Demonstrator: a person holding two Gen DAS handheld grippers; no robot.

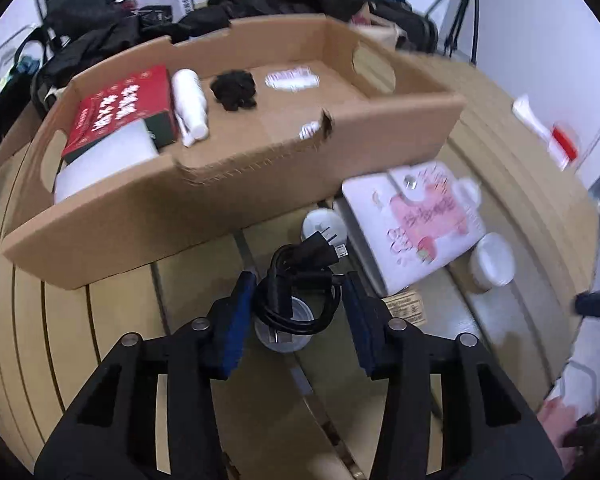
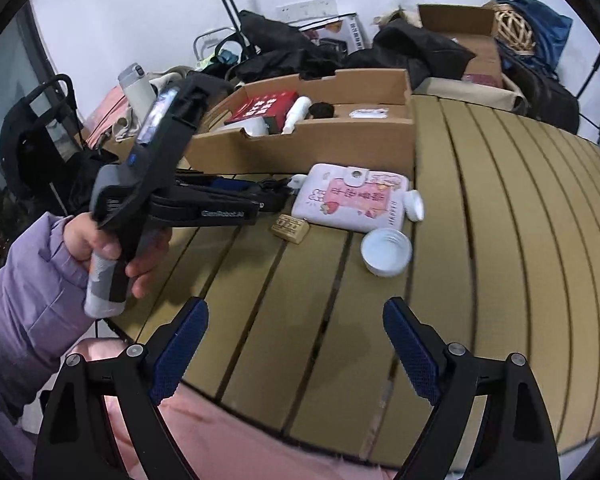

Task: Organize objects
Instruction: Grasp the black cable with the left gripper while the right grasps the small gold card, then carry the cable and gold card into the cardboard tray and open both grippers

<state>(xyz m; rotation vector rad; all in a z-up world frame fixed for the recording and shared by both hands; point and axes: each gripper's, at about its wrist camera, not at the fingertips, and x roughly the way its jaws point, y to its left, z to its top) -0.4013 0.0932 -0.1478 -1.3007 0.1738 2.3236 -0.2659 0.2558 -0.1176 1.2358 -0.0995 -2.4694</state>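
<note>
My left gripper (image 1: 298,284) points down at the slatted table, and a coiled black power cable (image 1: 296,276) with its plug sits between the blue pads, which touch it on both sides. Under the coil lies a clear round lid (image 1: 284,338). Behind it stands an open cardboard box (image 1: 260,184) holding a red box (image 1: 120,108), a white bottle (image 1: 190,104), a black fuzzy lump (image 1: 236,90) and a white packet (image 1: 292,79). My right gripper (image 2: 296,312) hangs open over bare table slats with nothing between its fingers. From the right wrist, a hand in a lilac sleeve holds the left gripper (image 2: 276,192).
A white and pink pouch (image 2: 352,198) lies right of the cable, with a white cap (image 2: 386,250) in front of it, another (image 2: 414,206) beside it and a small tan packet (image 2: 290,228). Bags, dark clothes and boxes crowd behind the table (image 2: 500,240).
</note>
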